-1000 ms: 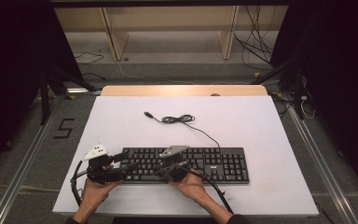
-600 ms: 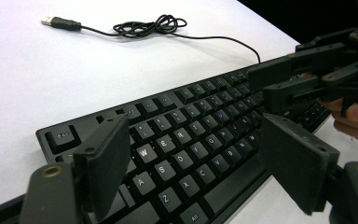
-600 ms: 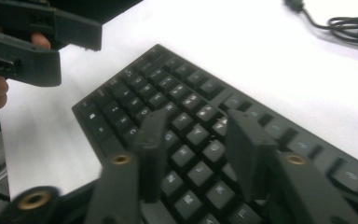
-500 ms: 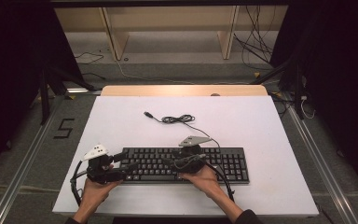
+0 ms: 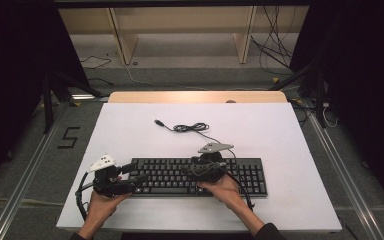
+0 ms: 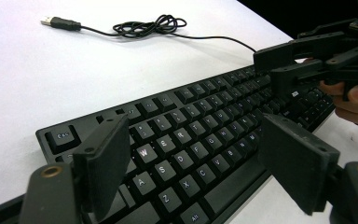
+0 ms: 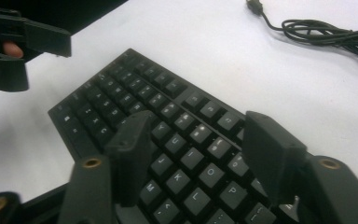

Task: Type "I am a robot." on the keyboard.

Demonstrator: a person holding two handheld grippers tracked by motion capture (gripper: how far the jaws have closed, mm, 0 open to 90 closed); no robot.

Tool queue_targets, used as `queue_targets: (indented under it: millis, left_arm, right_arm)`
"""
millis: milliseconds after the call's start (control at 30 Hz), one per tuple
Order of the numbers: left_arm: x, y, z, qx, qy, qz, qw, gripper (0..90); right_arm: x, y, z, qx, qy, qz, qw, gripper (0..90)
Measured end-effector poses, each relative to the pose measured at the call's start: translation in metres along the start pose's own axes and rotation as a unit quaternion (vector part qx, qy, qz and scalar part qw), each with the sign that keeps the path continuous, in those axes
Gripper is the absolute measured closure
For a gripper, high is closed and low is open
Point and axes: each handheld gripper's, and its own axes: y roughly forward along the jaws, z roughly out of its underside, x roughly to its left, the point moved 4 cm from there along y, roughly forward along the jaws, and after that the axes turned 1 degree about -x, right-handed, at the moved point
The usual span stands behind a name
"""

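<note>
From above, my left gripper (image 5: 130,172) and right gripper (image 5: 192,170) sit over the black keyboard (image 5: 240,175) near the counter's (image 5: 290,145) front edge. My left view shows my jaws apart across its lettered keys and the USB plug (image 6: 56,21). My right view shows my jaws, just opened, holding nothing, above the keys.

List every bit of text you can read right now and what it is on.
"5": floor marking left of the table.
"esc", "W", "A", "Z", "Alt": keys at the left end of the keyboard, in the left gripper view.
"K", "O", "P", "M": keys in the right gripper view.
Remaining key legends: too small or blurred.
</note>
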Motion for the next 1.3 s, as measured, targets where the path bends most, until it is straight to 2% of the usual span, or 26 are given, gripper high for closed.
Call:
queue_targets:
  millis: [333, 500, 733, 1200, 1300]
  left_arm:
    - [0.0, 0.0, 0.0, -0.002, -0.001, 0.0, 1.0, 24.7]
    - [0.0, 0.0, 0.0, -0.001, 0.001, 0.0, 1.0, 24.7]
    - [-0.001, 0.0, 0.0, -0.002, 0.001, 0.0, 1.0, 24.7]
    - [-0.001, -0.001, 0.0, 0.0, 0.003, 0.001, 1.0, 24.7]
    - [-0.001, -0.001, 0.0, -0.001, 0.003, 0.001, 1.0, 24.7]
  right_arm:
    - [-0.004, 0.004, 0.003, 0.016, -0.006, 0.016, 0.9997, 75.0]
    - [-0.004, 0.007, 0.006, 0.028, -0.006, 0.024, 0.9993, 85.5]
    - [-0.004, 0.014, 0.01, 0.045, -0.01, 0.028, 0.9985, 89.9]
    - [-0.005, 0.024, 0.018, 0.073, -0.015, 0.036, 0.9966, 90.0]
    - [-0.003, 0.026, 0.019, 0.071, -0.023, 0.04, 0.9964, 90.0]
